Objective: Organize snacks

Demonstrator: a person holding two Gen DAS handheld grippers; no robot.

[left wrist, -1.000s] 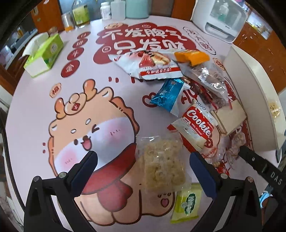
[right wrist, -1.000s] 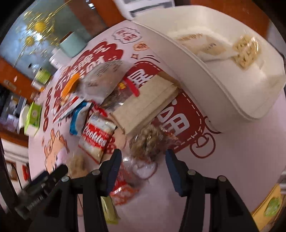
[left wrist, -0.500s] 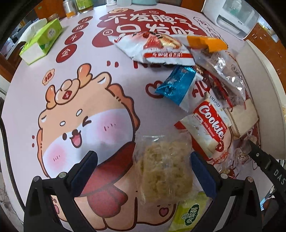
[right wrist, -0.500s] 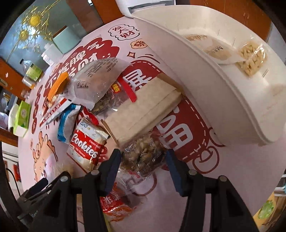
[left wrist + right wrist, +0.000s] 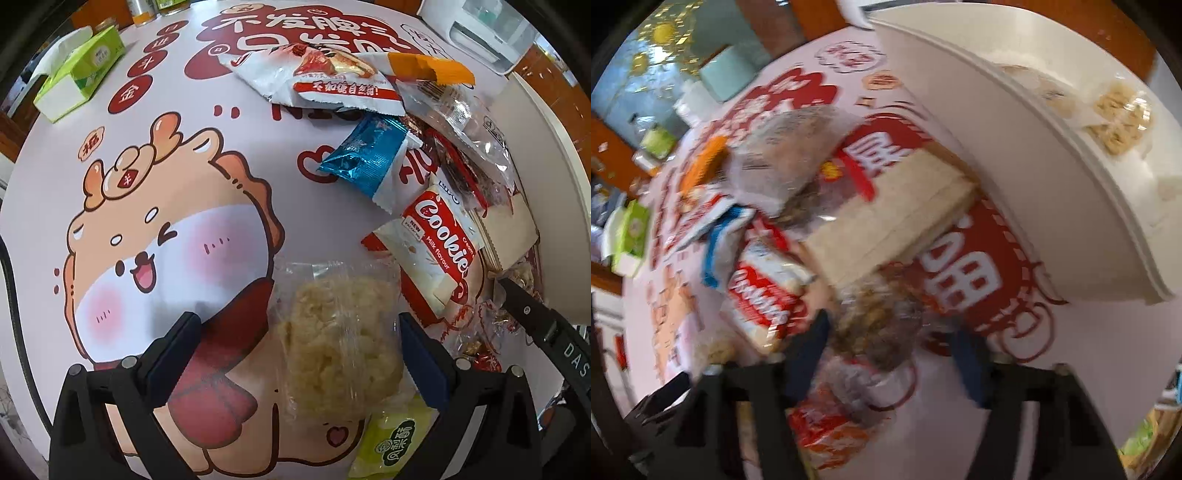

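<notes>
Blue-padded jaws of the left hand-held gripper (image 5: 297, 350) stand wide apart above a clear bag of puffed rice cake (image 5: 338, 345), which lies flat on the surface (image 5: 44, 192) between them; neither pad touches it. Just below that bag a light green packet (image 5: 397, 441) peeks out. To the upper right sits the red-and-white Cookies pack (image 5: 432, 245), then a blue foil packet (image 5: 364, 158), a white and red pouch (image 5: 317, 79), an orange wrapper (image 5: 432, 68) and a crinkled clear bag (image 5: 467, 122). A green tissue box (image 5: 83, 72) stands well apart at the far left.

The right hand-held gripper (image 5: 892, 356) straddles a clear bag of brown nut clusters (image 5: 882, 328). Its jaws have just been closing with that bag between them, but the blurred view does not show whether the pads press on it. Beyond lies a beige wafer block (image 5: 890, 219), and past it the white tray (image 5: 1027, 177), which holds another rice cake bag (image 5: 1123, 116) and a pale packet.
</notes>
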